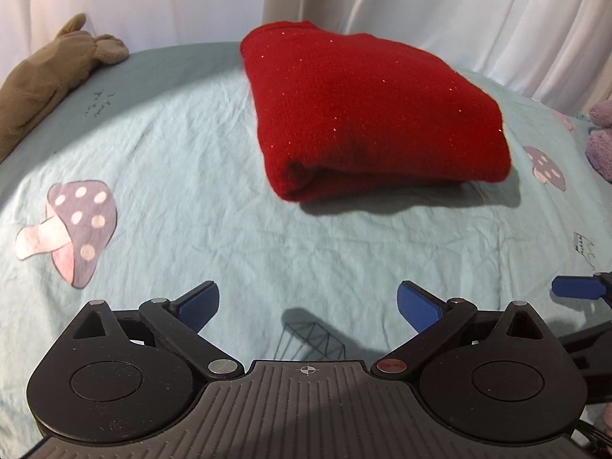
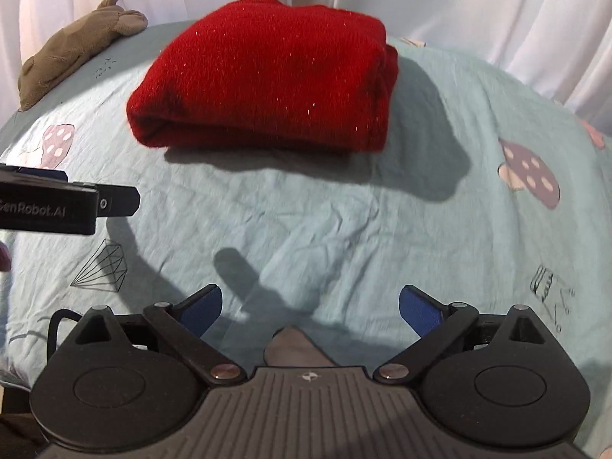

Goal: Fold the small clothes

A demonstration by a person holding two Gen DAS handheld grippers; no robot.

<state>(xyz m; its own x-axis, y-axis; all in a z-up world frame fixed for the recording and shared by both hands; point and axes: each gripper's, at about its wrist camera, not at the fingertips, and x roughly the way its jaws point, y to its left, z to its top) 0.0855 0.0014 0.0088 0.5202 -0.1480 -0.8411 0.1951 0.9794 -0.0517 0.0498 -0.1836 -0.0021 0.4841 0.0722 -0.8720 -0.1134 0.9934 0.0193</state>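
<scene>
A red knitted garment (image 1: 367,111) lies folded into a thick rectangle on the light blue mushroom-print sheet (image 1: 191,145). It also shows in the right wrist view (image 2: 267,76). My left gripper (image 1: 308,306) is open and empty, hovering over the sheet well short of the garment. My right gripper (image 2: 310,308) is open and empty too, equally short of it. A finger of the right gripper shows at the right edge of the left wrist view (image 1: 577,287). The left gripper's body shows at the left of the right wrist view (image 2: 65,206).
A brown plush toy (image 1: 46,72) lies at the back left, also in the right wrist view (image 2: 72,42). A purple plush thing (image 1: 602,137) sits at the far right edge. White curtains (image 1: 459,7) hang behind the bed. A grey cloth tip (image 2: 294,348) lies under my right gripper.
</scene>
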